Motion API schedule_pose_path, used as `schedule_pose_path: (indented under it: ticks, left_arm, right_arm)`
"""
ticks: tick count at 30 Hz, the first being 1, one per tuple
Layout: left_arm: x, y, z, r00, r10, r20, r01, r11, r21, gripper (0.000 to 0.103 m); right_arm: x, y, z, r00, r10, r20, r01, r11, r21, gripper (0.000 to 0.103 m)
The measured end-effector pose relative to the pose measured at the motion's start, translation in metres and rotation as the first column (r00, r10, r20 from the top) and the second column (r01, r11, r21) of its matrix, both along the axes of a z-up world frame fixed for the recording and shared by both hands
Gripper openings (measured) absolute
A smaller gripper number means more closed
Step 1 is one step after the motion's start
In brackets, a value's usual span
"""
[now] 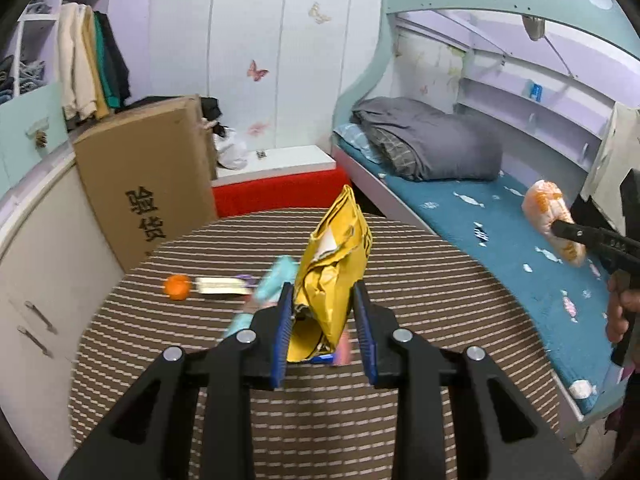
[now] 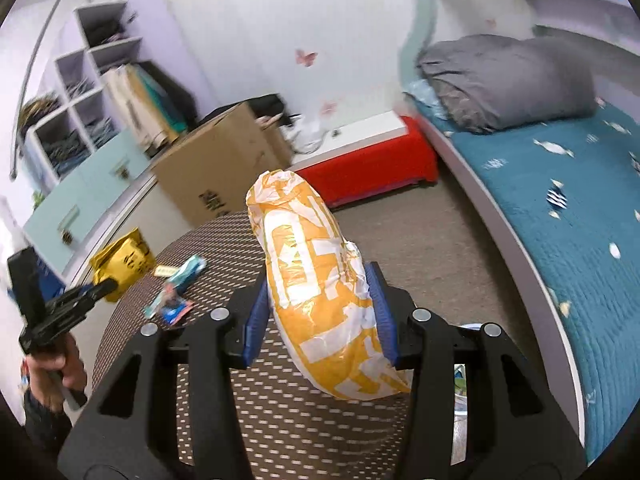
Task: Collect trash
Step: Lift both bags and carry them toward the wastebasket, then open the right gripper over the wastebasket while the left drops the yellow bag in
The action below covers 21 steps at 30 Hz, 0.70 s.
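My left gripper (image 1: 322, 292) is shut on a crumpled yellow bag (image 1: 334, 264) and holds it above the round striped table (image 1: 420, 320). The bag also shows in the right wrist view (image 2: 122, 262). My right gripper (image 2: 320, 284) is shut on an orange-and-white plastic bag (image 2: 316, 280), held over the table's right side; it also shows in the left wrist view (image 1: 554, 216). A light-blue wrapper (image 1: 266, 286) and a small red-blue wrapper (image 2: 174, 312) lie on the table.
An orange (image 1: 176, 287) and a flat pale packet (image 1: 222, 285) lie on the table's left. A cardboard box (image 1: 148, 184) stands at the left, a red bench (image 1: 276, 196) behind, a bed with blue sheet (image 1: 500, 232) at the right.
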<state>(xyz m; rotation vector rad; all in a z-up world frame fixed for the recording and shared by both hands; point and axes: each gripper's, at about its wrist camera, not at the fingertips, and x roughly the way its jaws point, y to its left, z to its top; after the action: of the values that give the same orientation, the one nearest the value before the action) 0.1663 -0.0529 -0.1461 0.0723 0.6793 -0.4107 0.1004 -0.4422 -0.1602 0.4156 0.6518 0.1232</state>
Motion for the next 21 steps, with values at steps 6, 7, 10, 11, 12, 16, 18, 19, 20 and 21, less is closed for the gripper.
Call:
schedule_pose_path:
  ticks: [6, 7, 10, 11, 12, 16, 18, 19, 20, 21]
  left_arm:
    - [0.0, -0.053, 0.002, 0.998, -0.06, -0.033, 0.059, 0.998, -0.032, 0.028]
    - [0.0, -0.061, 0.002, 0.997, -0.071, -0.039, 0.069, 0.997, -0.035, 0.028]
    - [0.001, -0.09, -0.001, 0.993, -0.108, -0.055, 0.106, 0.994, -0.037, 0.028]
    - [0.001, -0.096, -0.002, 0.991, -0.117, -0.061, 0.115, 0.993, -0.038, 0.028]
    - [0.002, -0.104, -0.003, 0.989, -0.128, -0.067, 0.126, 0.991, -0.037, 0.028]
    - [0.005, -0.141, -0.006, 0.983, -0.167, -0.078, 0.165, 0.986, -0.026, 0.028]
    - [0.007, -0.156, -0.007, 0.98, -0.183, -0.082, 0.182, 0.983, -0.018, 0.028]
    - [0.009, -0.164, -0.008, 0.978, -0.192, -0.086, 0.191, 0.981, -0.015, 0.028]
    - [0.011, -0.176, -0.01, 0.975, -0.205, -0.09, 0.205, 0.979, -0.008, 0.028]
    - [0.012, -0.183, -0.011, 0.973, -0.212, -0.092, 0.213, 0.977, -0.003, 0.028]
  right_arm:
    - [0.0, -0.058, -0.038, 0.989, -0.117, -0.093, 0.122, 0.991, 0.048, 0.045]
    - [0.002, -0.066, -0.046, 0.985, -0.133, -0.111, 0.14, 0.988, 0.058, 0.045]
    - [0.01, -0.088, -0.079, 0.969, -0.162, -0.187, 0.181, 0.979, 0.09, 0.045]
    - [0.014, -0.092, -0.089, 0.963, -0.169, -0.212, 0.191, 0.977, 0.09, 0.045]
    - [0.018, -0.098, -0.102, 0.955, -0.173, -0.24, 0.201, 0.975, 0.095, 0.045]
    - [0.031, -0.112, -0.143, 0.933, -0.177, -0.315, 0.225, 0.967, 0.12, 0.046]
    - [0.039, -0.118, -0.163, 0.922, -0.178, -0.345, 0.237, 0.962, 0.134, 0.049]
    - [0.043, -0.12, -0.171, 0.916, -0.181, -0.359, 0.244, 0.96, 0.139, 0.051]
    - [0.047, -0.124, -0.182, 0.909, -0.182, -0.376, 0.253, 0.956, 0.15, 0.052]
    - [0.049, -0.127, -0.19, 0.905, -0.175, -0.387, 0.256, 0.952, 0.169, 0.055]
